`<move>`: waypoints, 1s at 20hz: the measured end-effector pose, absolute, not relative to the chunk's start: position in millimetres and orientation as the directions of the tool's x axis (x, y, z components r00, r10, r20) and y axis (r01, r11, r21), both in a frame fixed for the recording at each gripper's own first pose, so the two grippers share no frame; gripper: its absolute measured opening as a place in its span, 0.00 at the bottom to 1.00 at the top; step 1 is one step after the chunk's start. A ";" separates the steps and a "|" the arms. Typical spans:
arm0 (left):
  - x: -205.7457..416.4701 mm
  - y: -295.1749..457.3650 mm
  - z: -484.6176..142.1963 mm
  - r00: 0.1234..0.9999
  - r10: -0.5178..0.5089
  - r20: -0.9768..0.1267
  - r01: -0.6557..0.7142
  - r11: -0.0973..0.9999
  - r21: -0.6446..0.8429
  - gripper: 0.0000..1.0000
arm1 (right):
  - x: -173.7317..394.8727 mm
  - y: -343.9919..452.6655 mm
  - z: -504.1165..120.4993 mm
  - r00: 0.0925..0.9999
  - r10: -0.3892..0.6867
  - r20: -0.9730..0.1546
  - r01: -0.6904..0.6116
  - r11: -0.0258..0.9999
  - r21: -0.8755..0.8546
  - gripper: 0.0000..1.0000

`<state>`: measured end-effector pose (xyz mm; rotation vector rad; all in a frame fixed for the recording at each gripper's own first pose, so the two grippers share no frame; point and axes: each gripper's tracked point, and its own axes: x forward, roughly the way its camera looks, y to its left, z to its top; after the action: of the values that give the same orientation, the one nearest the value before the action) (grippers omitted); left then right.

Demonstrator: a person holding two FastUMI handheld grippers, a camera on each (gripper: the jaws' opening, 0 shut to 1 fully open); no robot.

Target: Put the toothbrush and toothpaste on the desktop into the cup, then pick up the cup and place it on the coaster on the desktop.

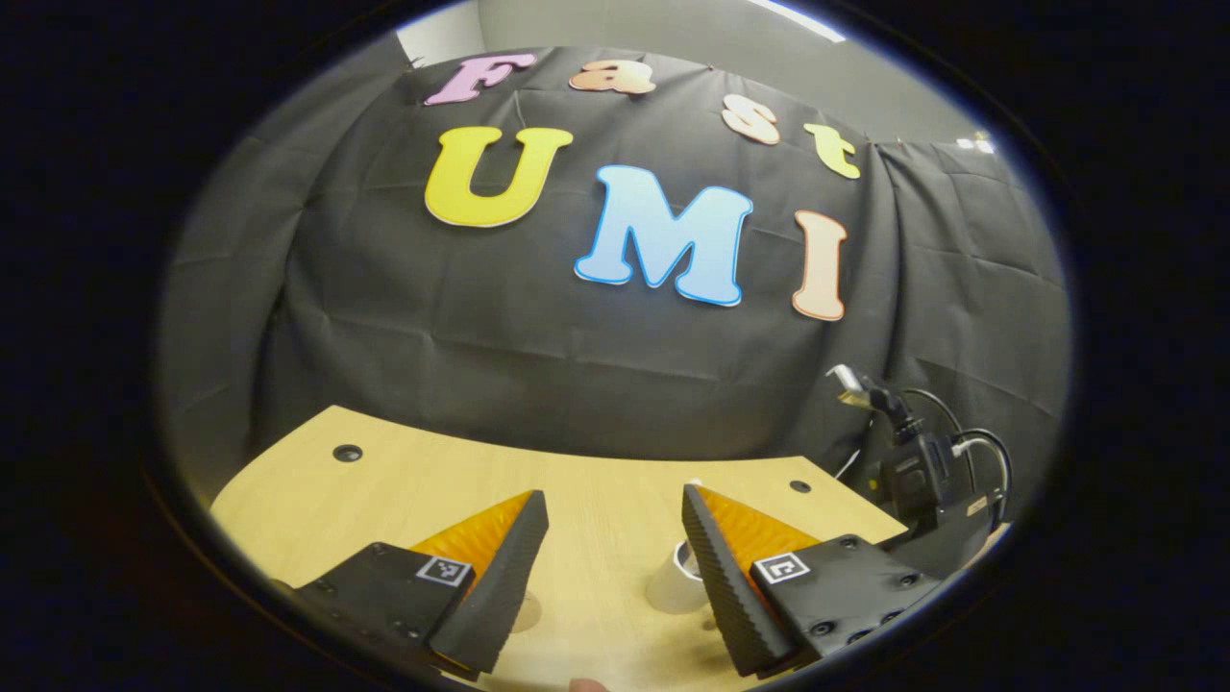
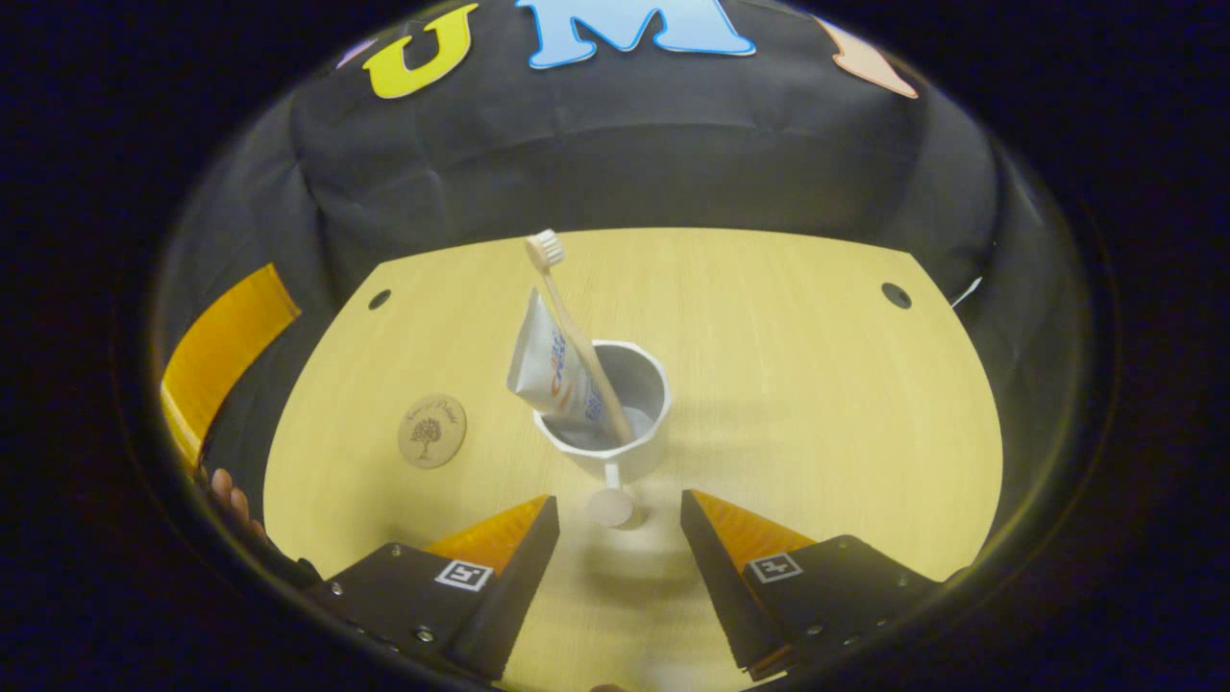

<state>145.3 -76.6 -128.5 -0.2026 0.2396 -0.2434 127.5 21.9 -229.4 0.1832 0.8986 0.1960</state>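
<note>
I see both the right gripper and left gripper with jaws apart, empty. The white plastic cup, frame centre, holds the wooden toothbrush and white toothpaste tube. The round wooden coaster lies at its left.

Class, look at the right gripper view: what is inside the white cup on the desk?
Inside the white cup stand a toothpaste tube and a wooden toothbrush, both leaning left, bristles up. Their lower ends are hidden by the cup's wall.

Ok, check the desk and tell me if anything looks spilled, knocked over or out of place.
Nothing stands out. The white cup stands upright on the wooden desk, with the toothpaste tube and toothbrush leaning inside it. The round coaster lies flat and bare, apart from the cup. No spill shows.
</note>
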 end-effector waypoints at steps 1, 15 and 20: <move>144.2 -72.7 -128.6 0.944 -0.256 -0.209 0.208 0.952 -0.224 0.89 | 127.4 23.7 -232.9 0.588 0.242 -0.772 -0.097 0.968 0.230 0.81; 132.5 -38.8 -145.4 0.946 -0.214 -0.242 0.150 0.955 -0.255 0.91 | 143.5 39.4 -266.7 0.391 0.191 -0.900 -0.172 0.976 0.132 0.81; 130.7 -31.5 -151.6 0.945 -0.199 -0.259 0.130 0.957 -0.261 0.91 | 149.0 43.4 -275.0 0.352 0.211 -0.912 -0.154 0.974 0.166 0.84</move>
<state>130.7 -31.5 -151.6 -0.2436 0.2872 -0.1695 149.0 43.4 -275.0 0.0539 1.1878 0.2362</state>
